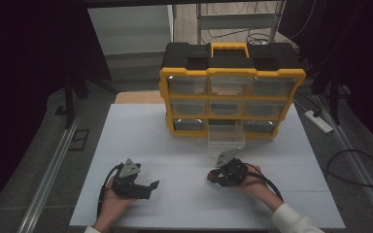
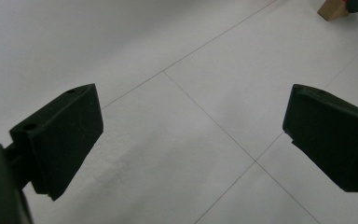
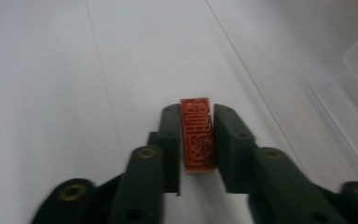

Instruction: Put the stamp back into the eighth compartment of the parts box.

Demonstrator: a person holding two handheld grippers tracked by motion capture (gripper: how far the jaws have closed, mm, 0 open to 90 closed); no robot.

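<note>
From above, two hands are resting on a white table (image 1: 141,131). The left gripper (image 1: 151,186) is lying near the front edge. The right gripper (image 1: 212,176) is sitting just in front of a clear drawer (image 1: 226,137) pulled out of a yellow organizer (image 1: 232,90). Along the left gripper (image 2: 193,135), the jaws are standing wide apart over bare table, holding nothing. Along the right gripper (image 3: 196,135), the jaws are pressing both sides of a red stamp (image 3: 196,134) with raised characters, just above the table.
</note>
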